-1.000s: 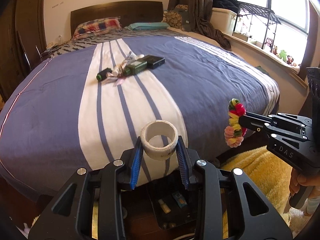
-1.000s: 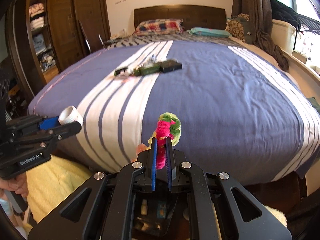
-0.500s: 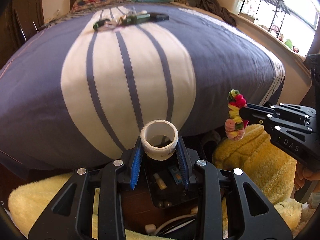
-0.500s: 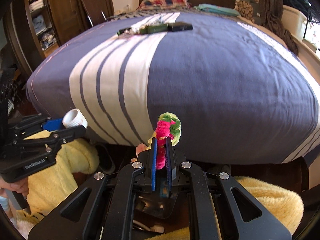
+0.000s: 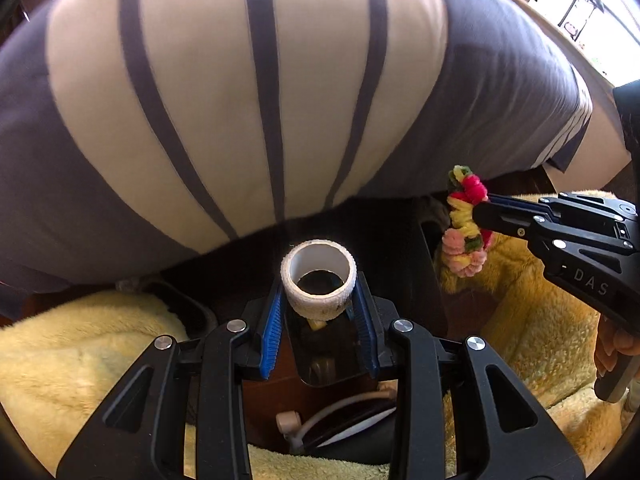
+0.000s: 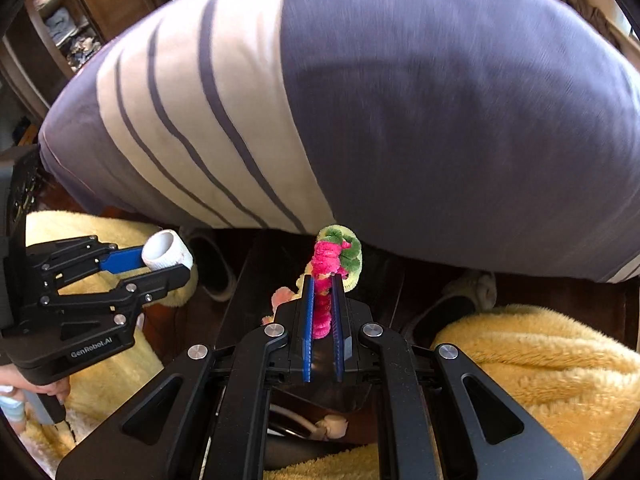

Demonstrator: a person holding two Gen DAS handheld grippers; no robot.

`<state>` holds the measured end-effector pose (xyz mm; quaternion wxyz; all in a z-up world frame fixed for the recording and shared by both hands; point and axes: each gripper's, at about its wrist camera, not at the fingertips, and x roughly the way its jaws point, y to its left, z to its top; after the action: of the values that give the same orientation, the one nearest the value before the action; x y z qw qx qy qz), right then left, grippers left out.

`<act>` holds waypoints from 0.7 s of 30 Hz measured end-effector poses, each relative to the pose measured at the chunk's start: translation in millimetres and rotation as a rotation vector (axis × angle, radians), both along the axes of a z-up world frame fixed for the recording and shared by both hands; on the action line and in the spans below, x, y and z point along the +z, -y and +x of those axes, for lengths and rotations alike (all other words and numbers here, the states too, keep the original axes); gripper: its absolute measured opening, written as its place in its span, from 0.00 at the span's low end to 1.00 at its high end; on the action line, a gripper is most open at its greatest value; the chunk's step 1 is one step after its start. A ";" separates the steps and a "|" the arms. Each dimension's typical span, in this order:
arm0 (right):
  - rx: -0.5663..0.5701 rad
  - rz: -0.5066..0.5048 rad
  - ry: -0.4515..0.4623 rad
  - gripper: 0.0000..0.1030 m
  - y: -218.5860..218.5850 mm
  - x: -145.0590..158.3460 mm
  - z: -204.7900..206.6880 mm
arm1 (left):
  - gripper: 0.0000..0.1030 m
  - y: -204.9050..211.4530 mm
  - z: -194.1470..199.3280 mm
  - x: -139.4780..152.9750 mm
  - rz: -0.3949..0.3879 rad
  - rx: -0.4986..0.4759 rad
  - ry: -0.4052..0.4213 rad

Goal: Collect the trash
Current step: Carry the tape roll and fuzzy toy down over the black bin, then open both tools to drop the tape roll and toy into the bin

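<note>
Left gripper (image 5: pixel 320 304): clamping a white tape roll (image 5: pixel 319 278) by its sides between blue pads (image 5: pixel 270 332), jaws partly open to the roll's width, hollow core facing the camera. Right gripper (image 6: pixel 323 312): pinching a fuzzy pipe-cleaner wreath (image 6: pixel 334 264) of pink, green and yellow, jaws nearly closed on its strand. Both pointing steeply down past the foot of the striped bedspread (image 5: pixel 256 92), tape roll and wreath hanging over a dark bin (image 5: pixel 332 364) on the floor. Lying to either side: yellow fleece blankets (image 6: pixel 532 364). Gripping the right handle: a hand (image 5: pixel 614 350).
</note>
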<state>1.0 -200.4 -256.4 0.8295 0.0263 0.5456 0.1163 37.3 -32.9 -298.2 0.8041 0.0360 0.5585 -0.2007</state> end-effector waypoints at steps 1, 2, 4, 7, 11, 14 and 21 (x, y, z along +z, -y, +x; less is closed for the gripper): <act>-0.001 0.005 -0.017 0.09 -0.1 -5.7 1.1 | 0.30 0.9 1.0 -3.5 -0.001 -0.003 -0.012; -0.002 0.008 -0.028 0.09 -0.6 -8.9 2.5 | 0.30 3.1 1.0 -8.7 -0.001 -0.007 -0.028; -0.002 0.012 -0.054 0.09 -1.8 -17.4 5.3 | 0.30 5.1 3.7 -18.8 -0.002 -0.015 -0.060; -0.002 0.016 -0.094 0.09 -4.5 -28.9 10.2 | 0.30 9.2 6.6 -32.3 0.004 -0.028 -0.101; -0.008 0.024 -0.127 0.09 -2.4 -38.4 20.4 | 0.31 15.9 5.3 -46.5 0.009 -0.043 -0.137; -0.014 0.037 -0.145 0.12 -0.1 -41.5 25.3 | 0.31 19.9 7.7 -48.8 0.014 -0.054 -0.148; -0.037 0.054 -0.170 0.12 2.0 -43.3 31.2 | 0.48 23.7 11.0 -47.3 0.033 -0.063 -0.141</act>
<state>32.2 -202.4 -299.7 0.7811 0.0685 0.6102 0.1132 48.3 -56.5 -345.5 0.7554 0.0526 0.6155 -0.2186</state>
